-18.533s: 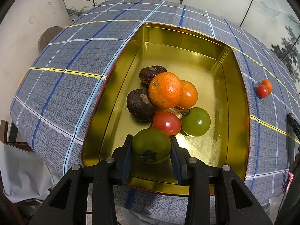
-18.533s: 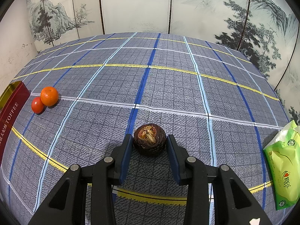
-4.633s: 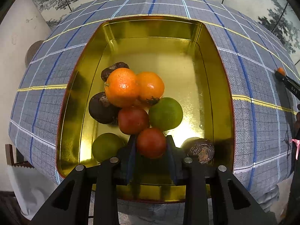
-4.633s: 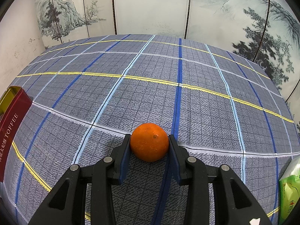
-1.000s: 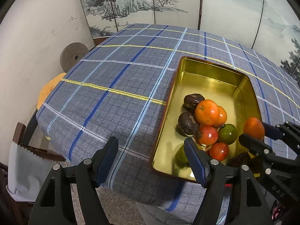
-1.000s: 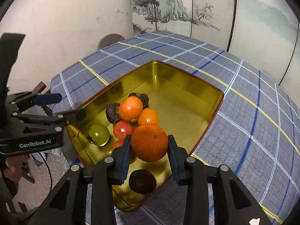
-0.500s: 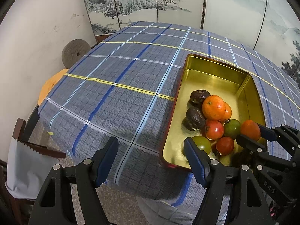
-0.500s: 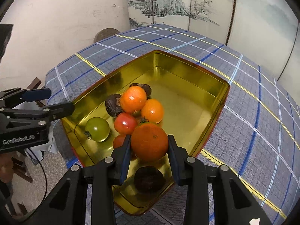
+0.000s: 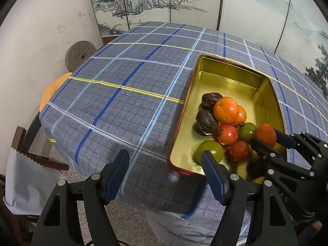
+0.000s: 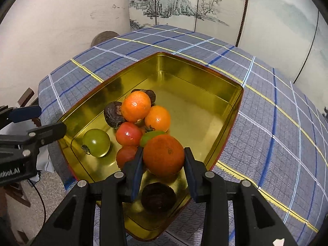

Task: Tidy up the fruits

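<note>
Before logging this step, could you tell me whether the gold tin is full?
Not full: fruit fills only the near part of the gold tin; its far floor lies bare.
</note>
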